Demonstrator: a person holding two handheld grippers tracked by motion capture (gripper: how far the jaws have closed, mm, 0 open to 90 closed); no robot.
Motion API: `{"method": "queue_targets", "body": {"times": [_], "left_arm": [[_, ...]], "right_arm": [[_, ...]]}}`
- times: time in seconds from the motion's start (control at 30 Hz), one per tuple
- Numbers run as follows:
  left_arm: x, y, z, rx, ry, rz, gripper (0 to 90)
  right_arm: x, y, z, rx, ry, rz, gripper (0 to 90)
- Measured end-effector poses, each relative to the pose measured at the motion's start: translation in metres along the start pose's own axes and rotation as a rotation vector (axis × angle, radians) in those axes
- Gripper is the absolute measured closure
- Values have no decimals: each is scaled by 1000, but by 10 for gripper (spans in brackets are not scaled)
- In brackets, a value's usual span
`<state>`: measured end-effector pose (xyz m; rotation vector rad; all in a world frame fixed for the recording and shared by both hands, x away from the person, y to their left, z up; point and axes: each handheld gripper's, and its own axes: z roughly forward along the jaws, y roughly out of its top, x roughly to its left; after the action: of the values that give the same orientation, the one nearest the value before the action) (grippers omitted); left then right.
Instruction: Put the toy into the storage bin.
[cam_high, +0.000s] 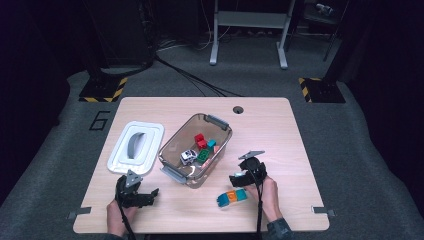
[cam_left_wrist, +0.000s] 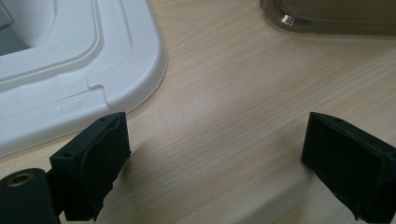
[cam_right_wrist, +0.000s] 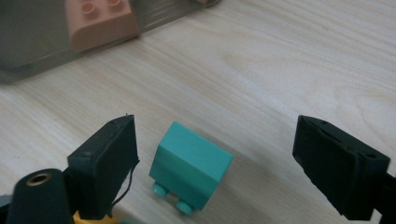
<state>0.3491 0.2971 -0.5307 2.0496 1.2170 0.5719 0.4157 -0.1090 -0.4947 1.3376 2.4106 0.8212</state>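
A clear plastic bin (cam_high: 220, 125) stands mid-table and holds several toy bricks and a small white toy car (cam_high: 188, 156). Its white lid (cam_high: 136, 146) lies to its left. In the right gripper view my right gripper (cam_right_wrist: 215, 127) is open, jaws wide, with a teal brick (cam_right_wrist: 191, 164) lying on the wood between them, nearer the left jaw and untouched. From above, my right gripper (cam_high: 241, 177) sits just right of the bin's near corner. My left gripper (cam_high: 146, 195) rests low at the front left, near the lid. In its own view my left gripper (cam_left_wrist: 217, 127) is open over bare wood.
Teal and orange toy pieces (cam_high: 231, 197) lie on the table close to my right hand. The lid's rounded corner (cam_left_wrist: 140, 74) is just ahead-left of the left jaws, the bin's edge (cam_left_wrist: 327, 18) ahead-right. A brick (cam_right_wrist: 100, 23) shows through the bin wall.
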Motion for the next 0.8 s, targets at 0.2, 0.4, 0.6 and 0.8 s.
{"method": "queue_targets", "body": {"times": [0.2,0.4,0.6,0.8], "left_arm": [[0,0,0,3,-3,1,75],[0,0,-1,5,-5,-1,75],[0,0,-1,6,-6,2,75],[0,0,-1,7,-6,2,74]], "right_arm": [[-2,0,2,11,-25,9,150],[-5,-5,2,28,-50,24,183],[-14,-12,-4,32,-76,49,269],[-15,-15,-8,24,-76,45,386]]}}
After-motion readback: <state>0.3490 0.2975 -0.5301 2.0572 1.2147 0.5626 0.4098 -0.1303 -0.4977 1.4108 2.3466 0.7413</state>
